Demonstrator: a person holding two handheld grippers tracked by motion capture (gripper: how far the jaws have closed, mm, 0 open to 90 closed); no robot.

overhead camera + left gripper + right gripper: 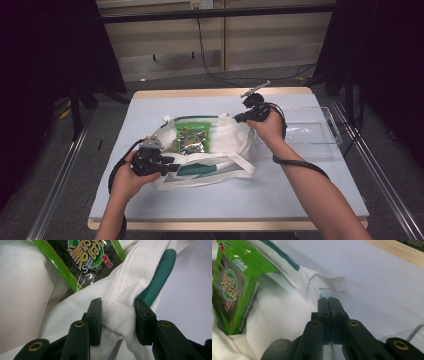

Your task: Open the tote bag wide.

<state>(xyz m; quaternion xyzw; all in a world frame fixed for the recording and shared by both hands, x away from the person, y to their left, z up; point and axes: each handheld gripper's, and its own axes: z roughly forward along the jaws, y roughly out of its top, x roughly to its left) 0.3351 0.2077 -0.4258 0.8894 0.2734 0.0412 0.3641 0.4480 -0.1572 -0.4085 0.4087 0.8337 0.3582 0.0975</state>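
Observation:
A white tote bag (225,140) with green trim lies open in the middle of the table. A green snack packet (191,137) rests inside it. My left gripper (172,167) is at the bag's near-left rim. In the left gripper view, a raised fold of the bag (25,290) sits between the left gripper's (120,312) pads and touches both, with the packet (85,257) just beyond. My right gripper (239,118) is at the far-right rim. In the right gripper view its jaws (328,300) are pressed together on the thin edge of the bag (279,315), beside the packet (232,287).
A clear plastic tray (320,130) stands on the table to the right of the bag, close behind my right hand. The pale table top (300,185) has a wooden far edge. Black cables trail from both grippers, and metal rails run along both sides.

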